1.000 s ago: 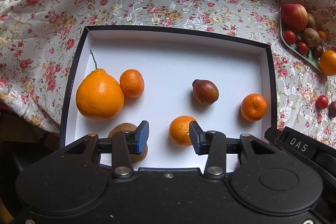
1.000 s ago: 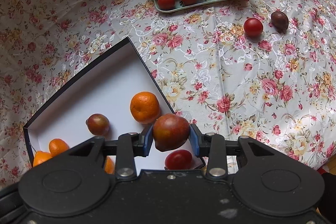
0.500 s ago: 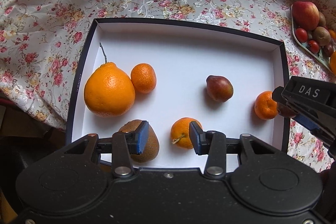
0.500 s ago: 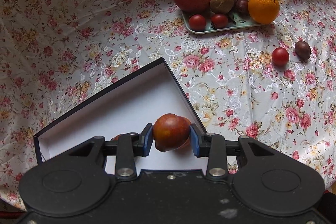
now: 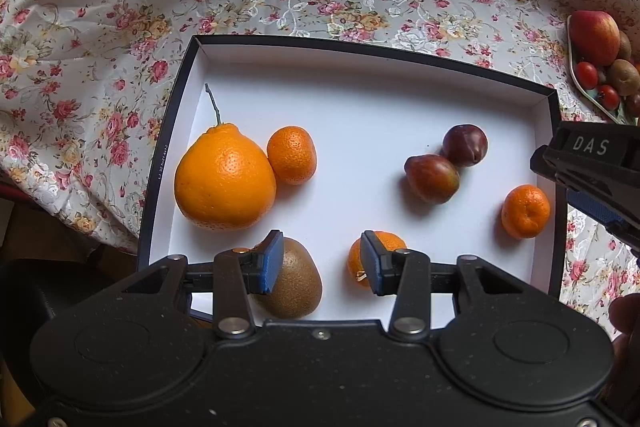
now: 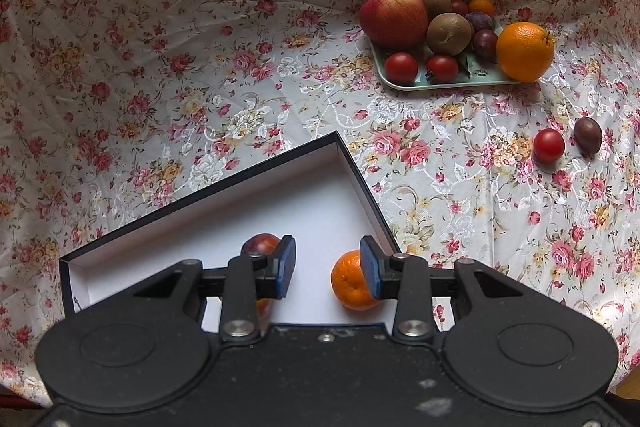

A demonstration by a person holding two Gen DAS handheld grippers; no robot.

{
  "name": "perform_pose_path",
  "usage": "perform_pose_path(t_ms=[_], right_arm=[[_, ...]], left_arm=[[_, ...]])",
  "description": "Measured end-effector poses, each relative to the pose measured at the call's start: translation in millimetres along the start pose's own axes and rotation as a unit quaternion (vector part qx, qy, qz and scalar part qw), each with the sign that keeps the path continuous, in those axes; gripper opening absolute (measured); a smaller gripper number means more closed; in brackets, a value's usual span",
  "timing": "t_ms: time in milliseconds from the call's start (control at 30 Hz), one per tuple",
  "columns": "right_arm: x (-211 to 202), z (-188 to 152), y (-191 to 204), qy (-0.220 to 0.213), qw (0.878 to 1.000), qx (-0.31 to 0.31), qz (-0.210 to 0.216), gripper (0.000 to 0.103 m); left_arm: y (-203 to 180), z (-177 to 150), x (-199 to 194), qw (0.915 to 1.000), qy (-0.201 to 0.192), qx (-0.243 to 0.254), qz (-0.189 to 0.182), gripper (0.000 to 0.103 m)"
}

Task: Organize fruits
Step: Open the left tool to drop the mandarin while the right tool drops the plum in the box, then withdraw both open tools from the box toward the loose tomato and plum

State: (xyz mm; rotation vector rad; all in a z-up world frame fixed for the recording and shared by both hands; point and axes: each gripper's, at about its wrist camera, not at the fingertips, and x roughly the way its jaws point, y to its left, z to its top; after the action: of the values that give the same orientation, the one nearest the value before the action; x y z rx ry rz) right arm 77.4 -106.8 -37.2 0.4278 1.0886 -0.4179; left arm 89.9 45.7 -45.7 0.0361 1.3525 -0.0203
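Hovering open over box [image 6: 362, 183], right gripper [image 6: 327, 269] empty

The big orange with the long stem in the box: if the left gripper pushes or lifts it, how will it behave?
The big orange looks heavy beside the small mandarin it touches, so a push would probably move both. Its round body may roll, though the necked top could stop it. It seems wider than the left gripper opening, so a grasp may slip.
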Motion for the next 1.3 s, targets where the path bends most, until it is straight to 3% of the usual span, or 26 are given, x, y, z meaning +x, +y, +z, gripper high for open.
perform_pose_path(t_ms=[200,767,1067,1300], right_arm=[[5.1,-0.8,-1.2,0.021,1.0,-0.006,-0.001,0.039],[31.3,20.6,-13.9,0.143,0.988,-0.044,-0.034,0.039],[41.5,29.6,-24.7,0.183,0.979,-0.068,-0.052,0.039],[41.9,31.3,-48.7,0.19,0.978,-0.063,-0.055,0.04]], left_arm=[[-3.0,1.6,1.0,1.0,0.003,0.006,-0.002,0.051],[-18.2,13.8,5.5,0.9997,0.01,0.021,0.005,0.051],[-37.8,20.0,3.2,0.9993,0.009,0.035,0.002,0.051],[-62.1,21.5,-0.9,0.9987,0.006,0.05,-0.001,0.051]])
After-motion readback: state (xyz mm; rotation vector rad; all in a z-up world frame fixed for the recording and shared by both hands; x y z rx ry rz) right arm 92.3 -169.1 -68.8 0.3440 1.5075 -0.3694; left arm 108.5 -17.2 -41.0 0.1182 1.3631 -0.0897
